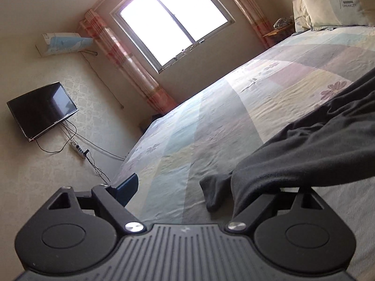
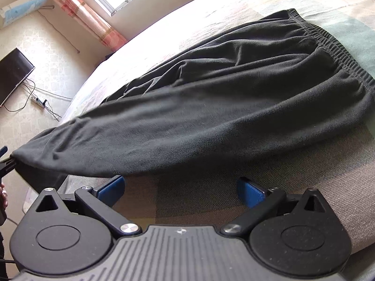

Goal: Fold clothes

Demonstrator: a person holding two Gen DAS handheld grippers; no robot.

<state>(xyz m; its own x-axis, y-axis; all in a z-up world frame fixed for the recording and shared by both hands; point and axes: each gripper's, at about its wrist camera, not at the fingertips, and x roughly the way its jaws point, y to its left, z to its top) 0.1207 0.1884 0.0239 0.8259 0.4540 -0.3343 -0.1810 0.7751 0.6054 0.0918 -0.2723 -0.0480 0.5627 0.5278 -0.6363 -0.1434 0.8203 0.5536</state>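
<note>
While the black trousers [image 2: 211, 107] lie stretched across the patchwork bed [image 1: 211, 117], one leg end is raised off the cover and hangs from the left gripper [image 1: 201, 188]. Its fingers stand wide apart: the blue pad [image 1: 127, 188] on one side is bare, and the other finger is hidden under the dark cloth, which drapes over it rather than being pinched between the two. In the right wrist view that same leg end gathers into a bunched point at the frame's left edge, where a part of the left gripper shows.

The elastic waistband [image 2: 339, 53] rests flat on the bed at the far right, and the fabric runs from it in long folds toward the lifted end. A second cuff [image 1: 211, 194] lies on the bedspread below the raised leg.

The right gripper [image 2: 181, 187] hovers over the bedspread just beside the trousers' near edge, its fingers spread open with nothing between them.

A pillow [image 1: 337, 2] sits at the head of the bed.
</note>
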